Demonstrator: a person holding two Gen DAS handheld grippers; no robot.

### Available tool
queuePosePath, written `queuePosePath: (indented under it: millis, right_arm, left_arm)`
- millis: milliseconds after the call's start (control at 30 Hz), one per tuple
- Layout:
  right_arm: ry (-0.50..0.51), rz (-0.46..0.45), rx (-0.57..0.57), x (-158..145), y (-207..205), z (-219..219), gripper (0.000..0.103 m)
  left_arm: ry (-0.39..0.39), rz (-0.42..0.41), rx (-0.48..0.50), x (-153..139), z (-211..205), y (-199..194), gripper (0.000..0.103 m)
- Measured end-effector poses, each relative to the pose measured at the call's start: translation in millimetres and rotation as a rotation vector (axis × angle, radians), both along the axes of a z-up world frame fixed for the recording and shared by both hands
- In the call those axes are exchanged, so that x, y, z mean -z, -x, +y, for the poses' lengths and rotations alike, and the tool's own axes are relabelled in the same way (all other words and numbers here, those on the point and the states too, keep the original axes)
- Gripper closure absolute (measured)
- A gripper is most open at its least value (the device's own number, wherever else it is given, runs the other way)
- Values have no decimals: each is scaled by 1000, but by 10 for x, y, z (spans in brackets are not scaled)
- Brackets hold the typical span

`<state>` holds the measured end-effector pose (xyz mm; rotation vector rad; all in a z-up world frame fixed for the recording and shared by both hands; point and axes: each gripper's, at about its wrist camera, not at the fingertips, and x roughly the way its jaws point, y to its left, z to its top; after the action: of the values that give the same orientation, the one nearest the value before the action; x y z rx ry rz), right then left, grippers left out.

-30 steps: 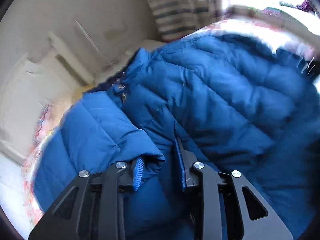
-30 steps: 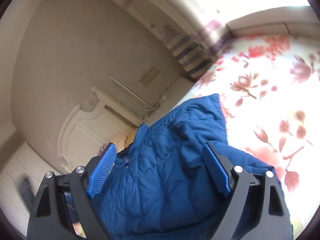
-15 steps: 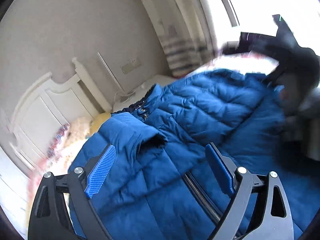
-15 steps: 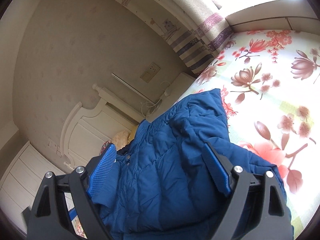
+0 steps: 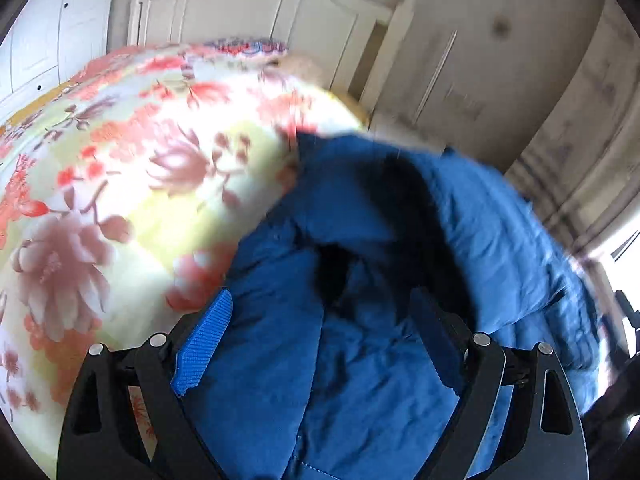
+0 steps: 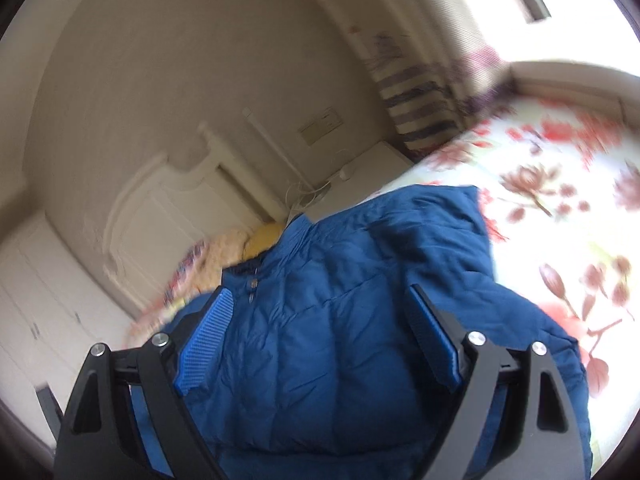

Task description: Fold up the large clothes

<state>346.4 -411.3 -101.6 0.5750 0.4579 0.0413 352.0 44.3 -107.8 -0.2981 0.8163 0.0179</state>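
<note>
A large blue quilted down jacket [image 5: 360, 360] lies on a bed with a floral cover [image 5: 120, 180]. In the left wrist view it fills the lower right, with a dark fold or opening near its middle. My left gripper [image 5: 324, 344] is open above the jacket and holds nothing. In the right wrist view the jacket [image 6: 352, 340] lies partly folded, its collar toward the headboard. My right gripper [image 6: 324, 340] is open over it and empty. Both views are blurred by motion.
A white headboard [image 5: 260, 12] and white cupboards stand behind the bed. A yellow pillow [image 6: 264, 240] lies by the collar. A striped curtain [image 6: 416, 100] and a white bedside unit [image 6: 360, 176] stand at the far wall. The floral cover [image 6: 560, 200] stretches right.
My left gripper was shut on jacket fabric a second ago, then opened and let go. It has swung left toward the headboard side. My right gripper stayed open and shifted slightly.
</note>
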Motion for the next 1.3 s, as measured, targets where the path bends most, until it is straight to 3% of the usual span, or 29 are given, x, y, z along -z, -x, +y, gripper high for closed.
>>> queuePosePath:
  millis: [133, 267, 400, 533, 633, 700, 733, 767, 867, 933, 967, 1000, 1067, 1133, 1233, 1300]
  right_arm:
    - [201, 43, -254, -139, -164, 668, 16]
    - [613, 41, -483, -193, -157, 1735, 16]
    - [867, -17, -622, -151, -148, 2438, 16]
    - [1010, -31, -708, -67, -252, 2774, 17]
    - [1078, -51, -740, -29, -321, 2904, 18]
    - [1127, -73, -761, 16, -342, 2950, 26]
    - [1136, -102, -779, 12, -324, 2948, 45]
    - [1112, -127, -810, -18, -310, 2928, 63]
    - [911, -192, -751, -324, -291, 2615, 82]
    - [645, -199, -619, -569, -381, 2106, 85]
    - [436, -193, -529, -662, -441, 1671, 85]
    - [300, -187, -468, -671, -471, 1370, 85]
    - [-84, -147, -304, -488, -519, 511, 85]
    - [-266, -87, -183, -221, -524, -17, 85]
    - [-366, 105, -41, 287, -568, -596, 74]
    - [-480, 133, -65, 515, -585, -731, 72]
  left_arm:
    - [-29, 40, -11, 72, -15, -41, 15]
    - [-28, 35, -23, 100, -17, -43, 15]
    - [31, 28, -43, 116, 100, 24, 15]
    - [85, 23, -47, 146, 184, 6, 15]
    - [84, 25, -46, 141, 184, 2, 15]
    - [86, 24, -45, 130, 188, 6, 15]
    - [89, 24, -46, 129, 191, 7, 14]
    - [93, 23, -46, 129, 194, 6, 14]
    - [94, 21, -46, 134, 185, 3, 14]
    - [91, 22, -46, 138, 173, -2, 14]
    - [91, 22, -46, 139, 169, -3, 14]
    - [90, 22, -46, 139, 167, -3, 14]
    - [90, 23, -45, 140, 166, -5, 14]
    - [90, 23, -45, 141, 162, -3, 14]
    - [88, 24, -43, 142, 156, -1, 13]
    - [87, 24, -43, 148, 153, -2, 13]
